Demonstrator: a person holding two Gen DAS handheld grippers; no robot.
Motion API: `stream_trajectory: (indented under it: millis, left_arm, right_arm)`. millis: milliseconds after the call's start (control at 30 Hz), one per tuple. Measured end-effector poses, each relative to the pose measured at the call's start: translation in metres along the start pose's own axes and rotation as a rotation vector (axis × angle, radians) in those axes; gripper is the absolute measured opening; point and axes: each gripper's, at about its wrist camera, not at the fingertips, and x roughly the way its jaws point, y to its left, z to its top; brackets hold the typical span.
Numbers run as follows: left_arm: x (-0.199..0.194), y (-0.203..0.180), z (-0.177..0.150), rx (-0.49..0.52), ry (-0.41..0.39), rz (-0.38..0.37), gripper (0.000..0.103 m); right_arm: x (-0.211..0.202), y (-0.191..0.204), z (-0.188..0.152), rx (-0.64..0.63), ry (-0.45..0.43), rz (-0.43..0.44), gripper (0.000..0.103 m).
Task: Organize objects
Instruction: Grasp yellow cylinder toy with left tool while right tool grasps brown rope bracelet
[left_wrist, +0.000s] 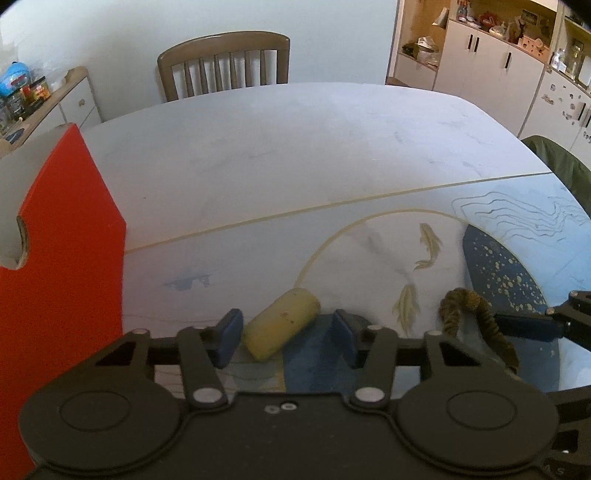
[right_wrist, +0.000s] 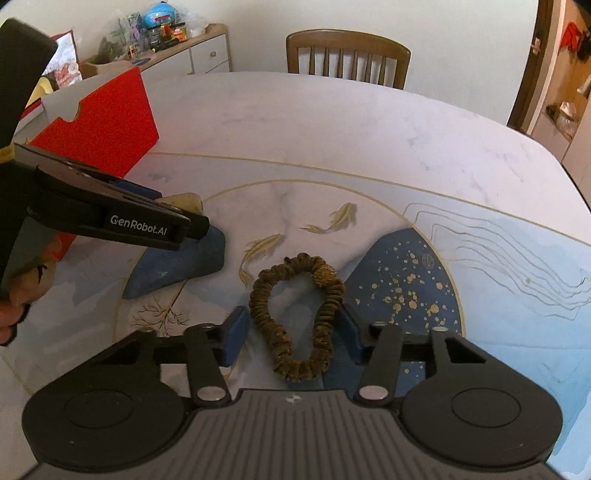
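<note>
A: Cork (left_wrist: 282, 323) lies near the table's (left_wrist: 295, 155) front edge, between the left gripper's (left_wrist: 286, 338) spread pads, untouched.
B: Scrunchie (right_wrist: 295, 317) beside it, inside the right gripper's (right_wrist: 291, 332) parted pads.
A: Centre, squeeze gently, then carry to the red box (left_wrist: 70, 236) at the left edge.

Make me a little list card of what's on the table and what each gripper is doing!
table: marble-look top with painted fish
cork: yellow cork lying on its side between the left gripper's open fingers
left gripper: open, not yet closed on the cork
scrunchie: brown scrunchie lying flat between the right gripper's fingers
right gripper: open around the scrunchie
box: red box at the table's left
</note>
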Motion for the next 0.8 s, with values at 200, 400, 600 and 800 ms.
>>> stream_trajectory:
  millis: [200,400,600,800]
  left_arm:
    - [-0.001,-0.004,0.002,0.007,0.008,-0.007,0.031]
    - [-0.005,-0.004,0.000,0.001,0.013,-0.031,0.024]
    - [-0.017,-0.003,-0.005,-0.027,0.006,-0.065,0.023]
    - [-0.036,-0.006,-0.010,-0.027,-0.021,-0.099,0.020]
  right_arm:
    - [-0.001,0.001,0.001,0.011,-0.003,0.003,0.023]
    - [-0.005,-0.002,0.000,0.066,-0.011,0.023,0.017]
    - [-0.018,-0.002,0.000,0.142,-0.029,0.060,0.017]
    - [-0.035,0.002,0.001,0.180,-0.057,0.090,0.017]
